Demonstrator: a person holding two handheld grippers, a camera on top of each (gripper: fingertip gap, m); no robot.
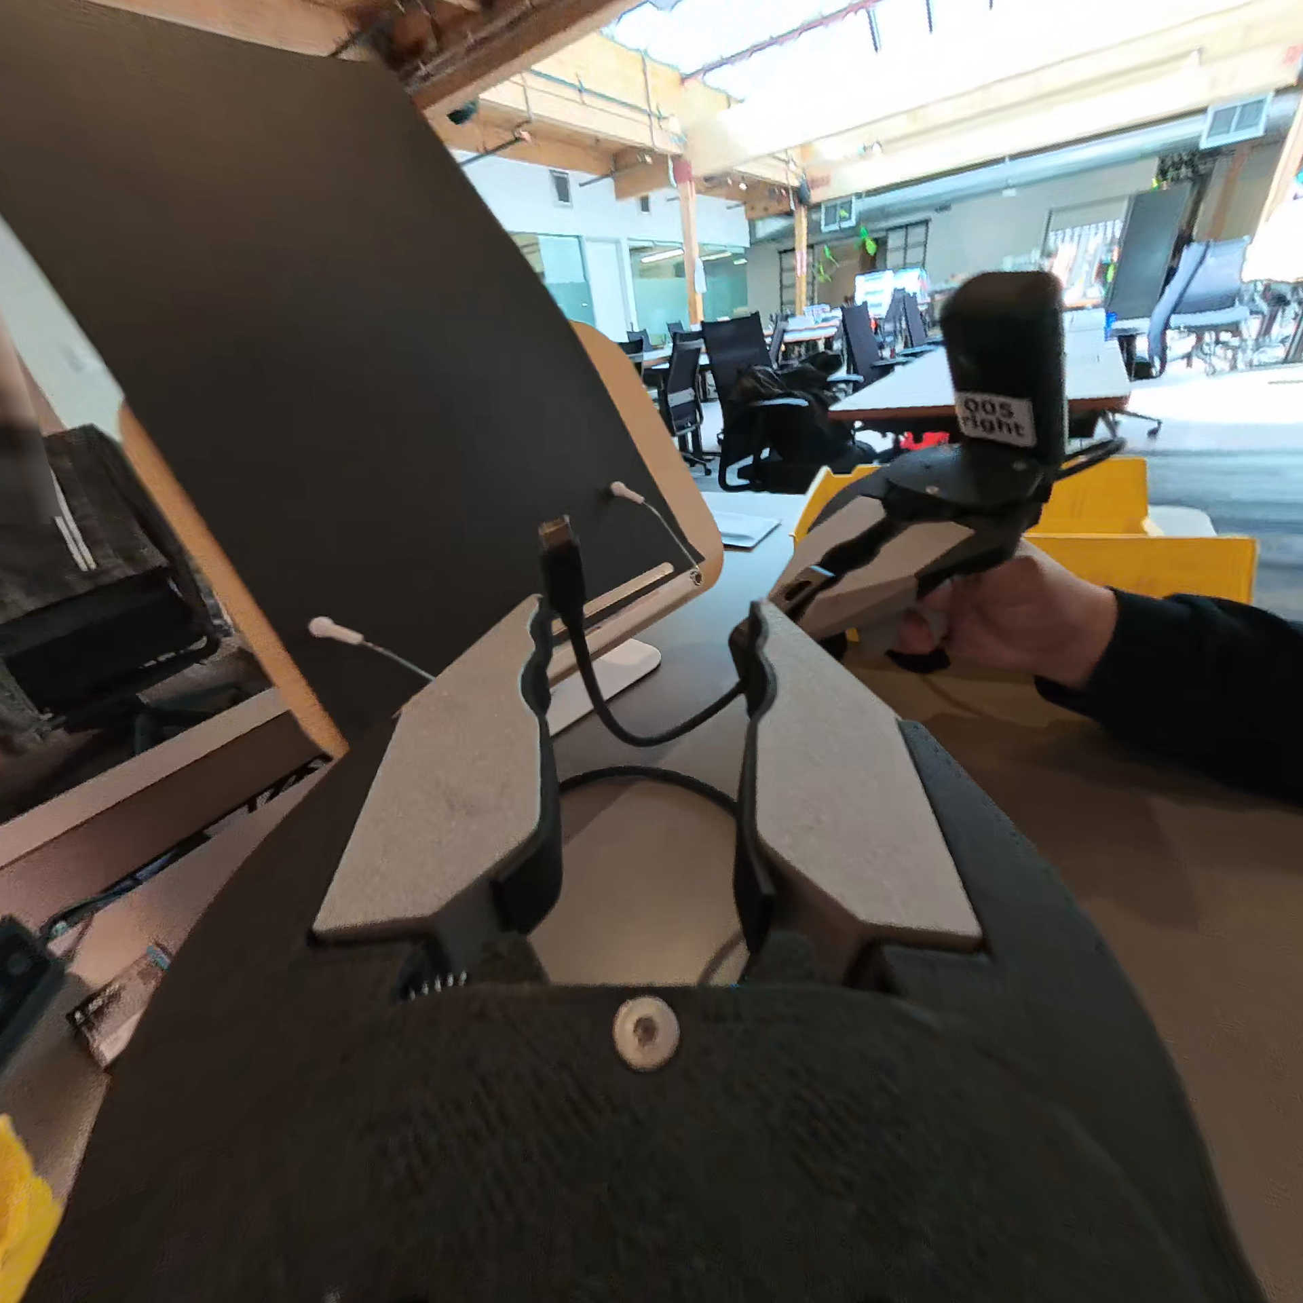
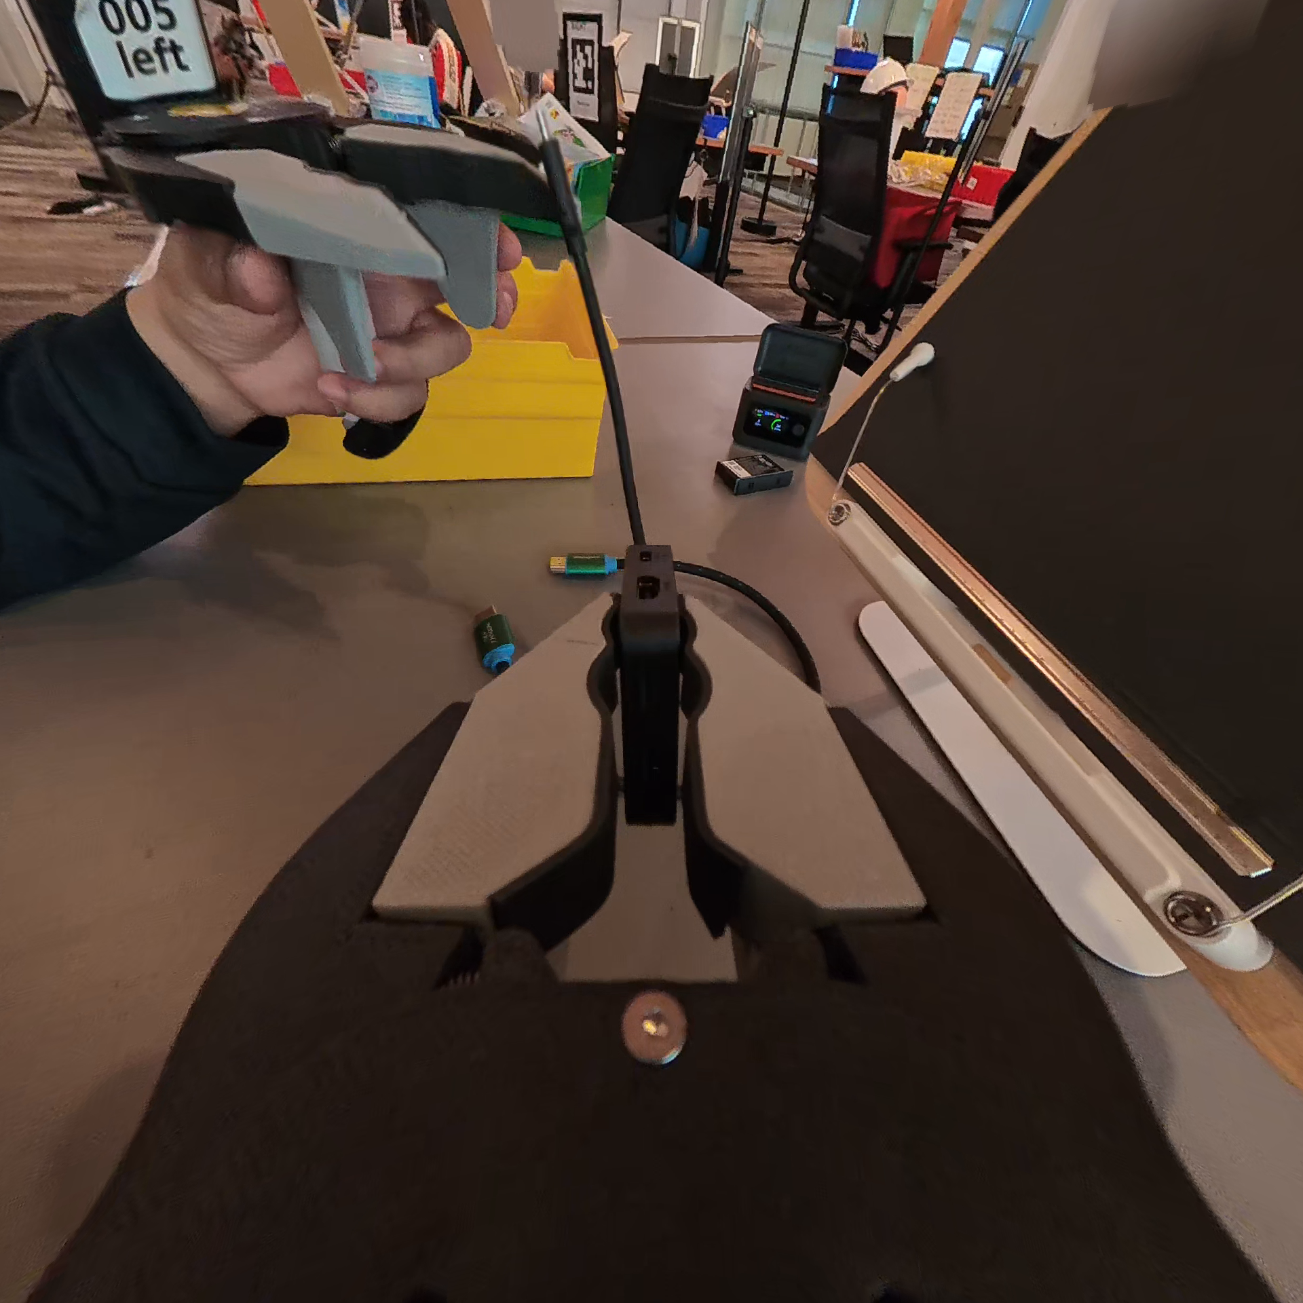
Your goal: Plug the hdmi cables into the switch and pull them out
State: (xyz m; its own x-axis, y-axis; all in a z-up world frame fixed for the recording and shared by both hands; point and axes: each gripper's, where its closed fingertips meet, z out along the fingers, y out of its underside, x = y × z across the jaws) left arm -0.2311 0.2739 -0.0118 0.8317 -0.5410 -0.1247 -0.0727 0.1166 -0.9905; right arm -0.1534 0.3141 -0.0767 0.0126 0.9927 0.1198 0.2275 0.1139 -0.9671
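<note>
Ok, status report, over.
Left gripper open. Right gripper shut on black box switch. Two green HDMI plugs loose on grey table. Nothing blocking.

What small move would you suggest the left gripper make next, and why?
Probably lower the open left gripper toward the green plug lying on the table just beyond the switch. The right gripper clamps the switch, whose front port looks empty, and the left holds nothing; the black cable merely passes its fingers.
</note>
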